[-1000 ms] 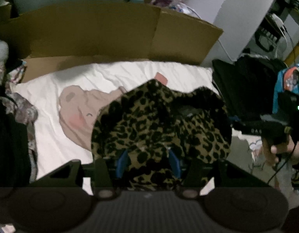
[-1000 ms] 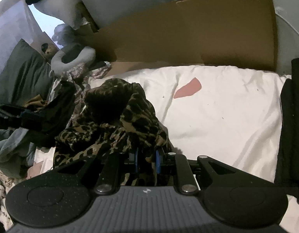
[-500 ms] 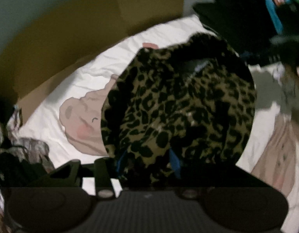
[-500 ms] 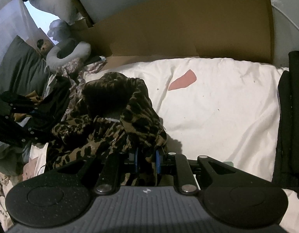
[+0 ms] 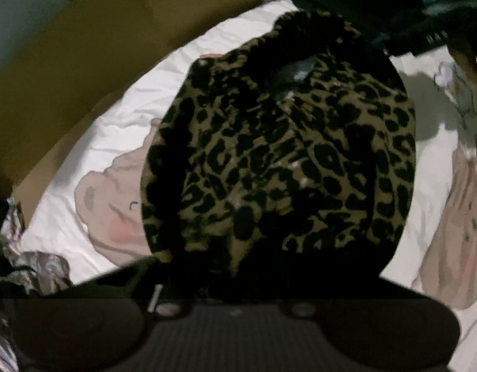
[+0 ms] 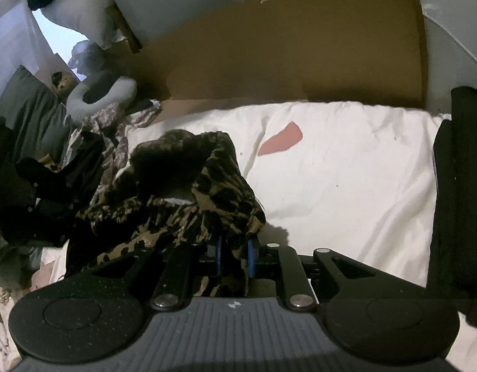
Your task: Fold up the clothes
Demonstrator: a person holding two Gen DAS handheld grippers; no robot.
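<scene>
On the white bedsheet (image 6: 346, 167), toward its left side with the cardboard (image 6: 300, 62) standing along the far edge, you have the leopard garment (image 5: 284, 161) bunched up and partly lifted. Your right gripper (image 6: 235, 255) is narrowing on a fold of its near edge, and the blue pads (image 6: 251, 257) already have cloth pressed between them. Your left gripper (image 5: 238, 282) is buried under the garment in its own view; its fingers cannot be seen there, but it reads as pressed together, and since the cloth drapes straight off its nose you most likely have a pinch of fabric. To do this step well, make sure each gripper holds one layer at a hem or shoulder, not a wad, then draw your hands apart so the garment hangs flat before you lower it onto the bare middle of the sheet. Keep it away from the clothes pile (image 6: 61, 186) at the left edge, so nothing snags. Your left hand points steeply down onto the cloth. Your right hand tilts forward and down at a gentler slant, low over the near edge of the bed. A dark garment (image 6: 455, 186) lies along the right edge.
</scene>
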